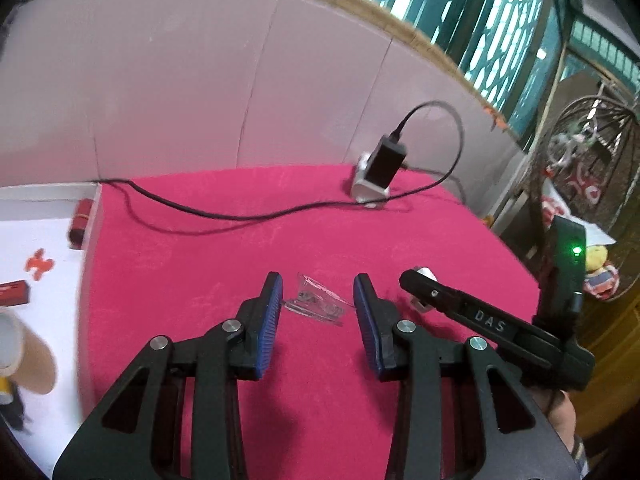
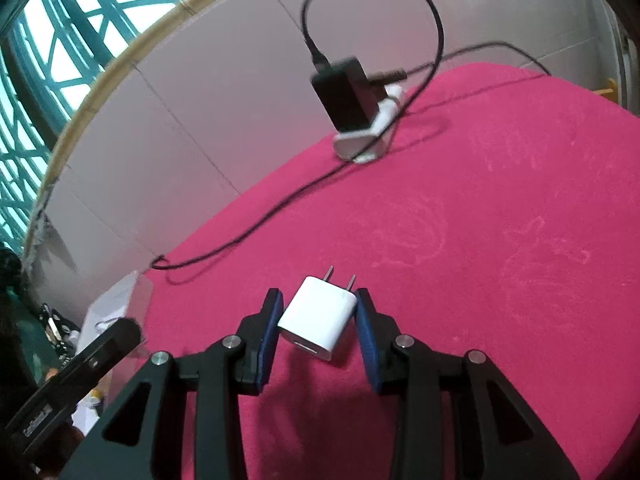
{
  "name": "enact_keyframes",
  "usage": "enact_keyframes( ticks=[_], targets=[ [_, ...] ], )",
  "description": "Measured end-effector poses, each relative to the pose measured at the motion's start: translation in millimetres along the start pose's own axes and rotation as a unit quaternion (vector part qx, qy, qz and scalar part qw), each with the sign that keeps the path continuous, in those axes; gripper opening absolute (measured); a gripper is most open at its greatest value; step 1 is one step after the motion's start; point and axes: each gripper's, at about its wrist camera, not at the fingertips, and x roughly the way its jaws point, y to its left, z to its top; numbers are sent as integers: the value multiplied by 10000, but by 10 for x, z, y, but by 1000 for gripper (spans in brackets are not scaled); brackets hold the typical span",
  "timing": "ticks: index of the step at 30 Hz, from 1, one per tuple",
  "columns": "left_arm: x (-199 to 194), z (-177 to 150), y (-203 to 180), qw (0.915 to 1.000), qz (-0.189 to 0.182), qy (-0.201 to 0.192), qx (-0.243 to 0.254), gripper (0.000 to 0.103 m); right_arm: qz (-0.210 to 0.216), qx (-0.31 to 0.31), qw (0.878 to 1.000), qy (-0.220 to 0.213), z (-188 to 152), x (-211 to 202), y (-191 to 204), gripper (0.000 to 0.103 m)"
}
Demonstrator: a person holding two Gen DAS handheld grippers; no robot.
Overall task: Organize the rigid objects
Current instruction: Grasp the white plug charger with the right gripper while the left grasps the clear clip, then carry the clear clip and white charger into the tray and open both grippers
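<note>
A small clear plastic piece [image 1: 316, 300] lies on the pink cloth [image 1: 280, 232] between the open fingers of my left gripper [image 1: 318, 296], not touched. A white USB wall charger [image 2: 320, 318] with two prongs pointing away lies on the pink cloth [image 2: 480, 240] between the fingers of my right gripper [image 2: 320, 312]. The right jaws are open around it; the right pad looks close to its side. In the left wrist view the right gripper [image 1: 420, 284] shows at right, with part of the white charger [image 1: 425, 273] behind its tip.
A black adapter on a white stand [image 1: 378, 176] sits at the cloth's far edge with a black cable [image 1: 240, 214] running left; it also shows in the right wrist view [image 2: 354, 108]. A white tray [image 1: 44, 240] at left holds red items [image 1: 82, 220]. Grey wall panels stand behind.
</note>
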Motion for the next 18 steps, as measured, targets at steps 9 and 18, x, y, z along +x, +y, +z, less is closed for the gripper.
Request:
enact_keyframes(
  ticks=[9, 18],
  targets=[
    [-500, -66, 40, 9987, 397, -319, 85, 36, -2, -359, 9982, -488, -92, -617, 283, 36],
    [-941, -159, 270, 9945, 909, -515, 11, 36, -159, -1001, 9919, -760, -199, -922, 649, 36]
  ],
)
